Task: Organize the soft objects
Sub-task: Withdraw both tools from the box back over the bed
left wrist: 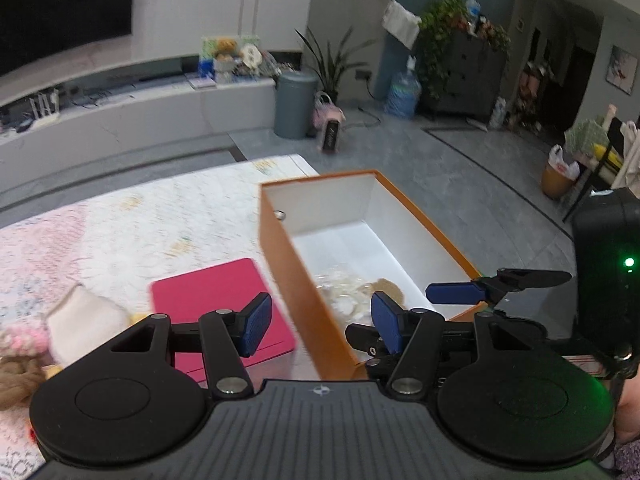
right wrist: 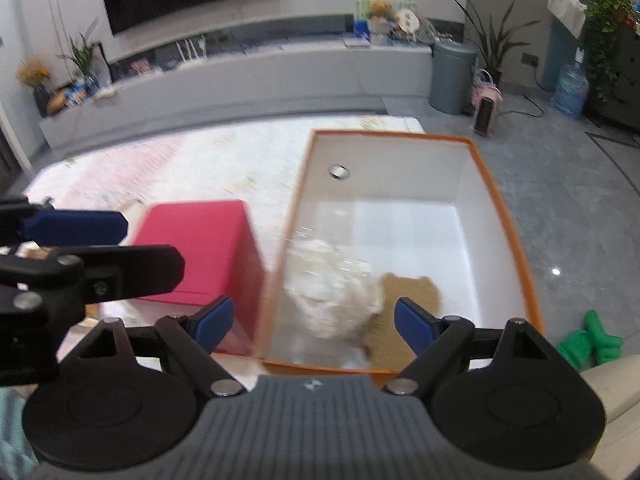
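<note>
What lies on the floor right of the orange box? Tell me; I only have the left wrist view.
Observer: A green soft toy lies on the grey floor, just outside the near right corner of the orange box.
Operator: Report the right gripper's jaws.
Observer: The right gripper is open, with nothing between its pads, above the box's near end.
Operator: Describe the pale thing in the box.
Observer: It is a fluffy white bundle at the near end, with a brown piece beside it on the right.
</note>
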### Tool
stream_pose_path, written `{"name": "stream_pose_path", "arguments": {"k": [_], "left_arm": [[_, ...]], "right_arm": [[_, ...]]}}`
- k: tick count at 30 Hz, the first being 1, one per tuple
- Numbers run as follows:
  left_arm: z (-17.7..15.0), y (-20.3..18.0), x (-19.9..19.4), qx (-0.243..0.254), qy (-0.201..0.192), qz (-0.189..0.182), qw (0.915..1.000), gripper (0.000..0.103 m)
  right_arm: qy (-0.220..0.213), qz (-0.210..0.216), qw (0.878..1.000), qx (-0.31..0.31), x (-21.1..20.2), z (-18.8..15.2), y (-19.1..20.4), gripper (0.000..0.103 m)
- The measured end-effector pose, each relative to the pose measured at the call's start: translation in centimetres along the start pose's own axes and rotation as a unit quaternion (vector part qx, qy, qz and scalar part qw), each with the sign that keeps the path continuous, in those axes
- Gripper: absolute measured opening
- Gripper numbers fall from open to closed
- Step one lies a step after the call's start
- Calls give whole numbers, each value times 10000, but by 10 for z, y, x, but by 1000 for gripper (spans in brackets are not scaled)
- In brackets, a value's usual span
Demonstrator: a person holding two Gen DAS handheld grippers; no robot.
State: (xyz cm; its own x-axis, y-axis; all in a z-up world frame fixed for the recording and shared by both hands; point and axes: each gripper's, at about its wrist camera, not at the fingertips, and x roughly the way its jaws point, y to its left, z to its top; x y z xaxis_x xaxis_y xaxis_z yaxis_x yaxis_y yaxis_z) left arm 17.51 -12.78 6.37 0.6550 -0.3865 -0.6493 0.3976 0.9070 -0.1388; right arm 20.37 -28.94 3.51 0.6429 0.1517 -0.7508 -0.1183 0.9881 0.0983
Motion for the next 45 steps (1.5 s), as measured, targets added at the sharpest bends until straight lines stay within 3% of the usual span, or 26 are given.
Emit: {"name": "stream_pose_path", "arguments": {"k": [12,18,30,35,39,45], "left_arm": [[-48,50,-44,-231,-727,805,9938,68],[-83,77,-51,-307,-861,1127,9894,68],[-147,123,-54,-637,-547,1539,9845,67],[-156,147,-54,-900,-388,1698,9806,65],[-157,162,-53,-998,-306,1760,9788,64],[-157,191,-47,-1244,-102,1810,9755,64]], "right_arm": [[-689,454,9964,214,-16,-34,69,86],[-1082,368,9932,218,-10,-57,97,86],[-1174,510,9916,-174,23,-93,152,81],[-1112,700,9903,-461,37,-97,176,76],[-1037,831,9877,-821,50,-96,198,63],[-843,871,9865,-1099,75,-87,218,61]]}}
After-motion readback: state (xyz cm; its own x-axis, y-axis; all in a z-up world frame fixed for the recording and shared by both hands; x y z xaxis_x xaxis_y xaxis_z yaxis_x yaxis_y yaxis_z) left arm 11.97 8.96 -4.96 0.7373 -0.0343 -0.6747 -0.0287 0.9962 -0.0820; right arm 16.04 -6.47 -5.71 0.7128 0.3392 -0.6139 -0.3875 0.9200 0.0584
